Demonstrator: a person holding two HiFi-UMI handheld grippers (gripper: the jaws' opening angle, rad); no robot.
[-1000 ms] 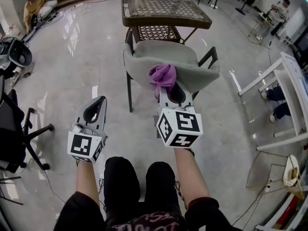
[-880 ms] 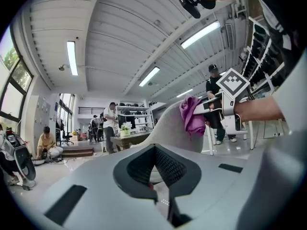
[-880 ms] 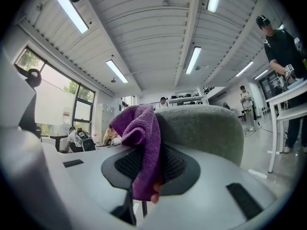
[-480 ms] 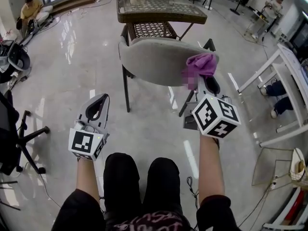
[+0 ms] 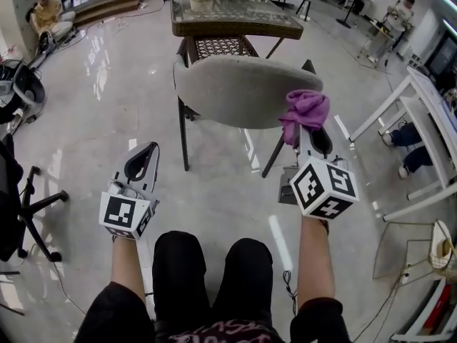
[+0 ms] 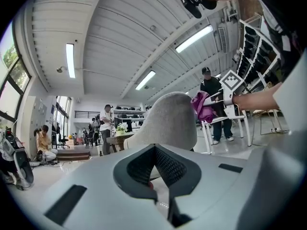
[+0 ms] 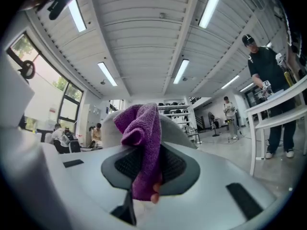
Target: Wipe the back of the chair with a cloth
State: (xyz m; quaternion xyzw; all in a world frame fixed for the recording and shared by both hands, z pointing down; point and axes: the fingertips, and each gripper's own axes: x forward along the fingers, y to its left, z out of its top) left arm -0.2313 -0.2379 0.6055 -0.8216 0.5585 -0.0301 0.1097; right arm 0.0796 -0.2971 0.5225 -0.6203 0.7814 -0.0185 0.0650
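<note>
A grey upholstered chair stands in front of me with its curved back facing me. My right gripper is shut on a purple cloth, which presses against the right end of the chair back. In the right gripper view the purple cloth hangs bunched between the jaws, with the chair back just behind it. My left gripper hangs low at the left, well short of the chair, jaws shut on nothing. In the left gripper view the chair back and the cloth show ahead.
A wicker table with a glass top stands behind the chair. A white table frame is at the right, an office chair base at the left. People sit at the far left and far right.
My right gripper has carried the cloth from the middle of the chair back to its right end, then slightly down. The left gripper has stayed put.
</note>
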